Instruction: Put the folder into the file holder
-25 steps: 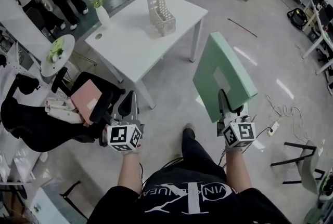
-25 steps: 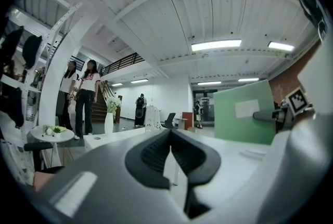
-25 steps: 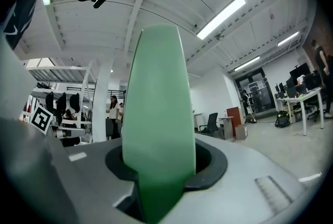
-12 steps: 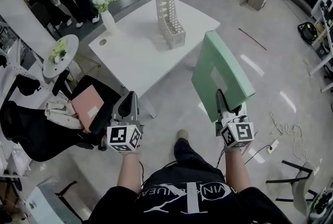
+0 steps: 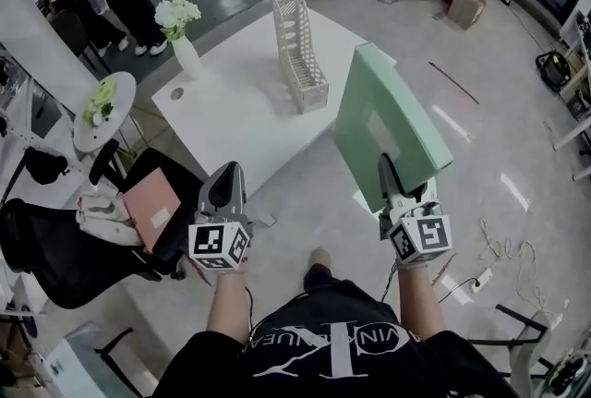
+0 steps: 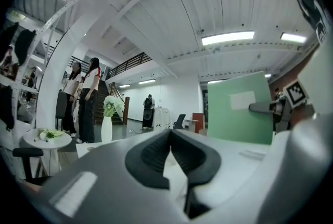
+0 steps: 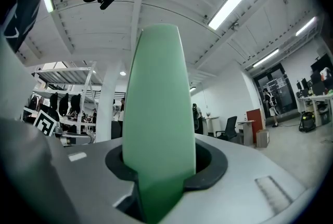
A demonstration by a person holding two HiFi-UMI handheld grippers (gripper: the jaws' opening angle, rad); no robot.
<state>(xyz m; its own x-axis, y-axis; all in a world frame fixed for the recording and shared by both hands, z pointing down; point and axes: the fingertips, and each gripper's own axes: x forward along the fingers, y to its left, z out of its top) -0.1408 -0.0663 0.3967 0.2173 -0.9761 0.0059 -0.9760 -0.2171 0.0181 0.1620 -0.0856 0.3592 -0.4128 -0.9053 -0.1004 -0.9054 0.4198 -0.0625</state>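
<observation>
The right tool (image 5: 388,173) is gripping the green folder (image 5: 383,124) upright, at four o'clock from the file holder (image 5: 297,50) standing on the counter (image 5: 231,124). The left tool (image 5: 227,184) is sitting closed and empty.

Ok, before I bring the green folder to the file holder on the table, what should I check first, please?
1. Grip on the folder: ok. The right gripper has its jaws closed on the lower edge.
2. Folder pose: ok. It stands nearly upright above the gripper.
3. File holder: ok. It stands upright on the white table and looks empty.
4. Folder at the holder: not ok. It is held apart from it, nearer to the person.
5. Left gripper: ok. It is shut and holds nothing.
6. Vase: ok. It stands apart from the holder, at the table's left corner.
</observation>
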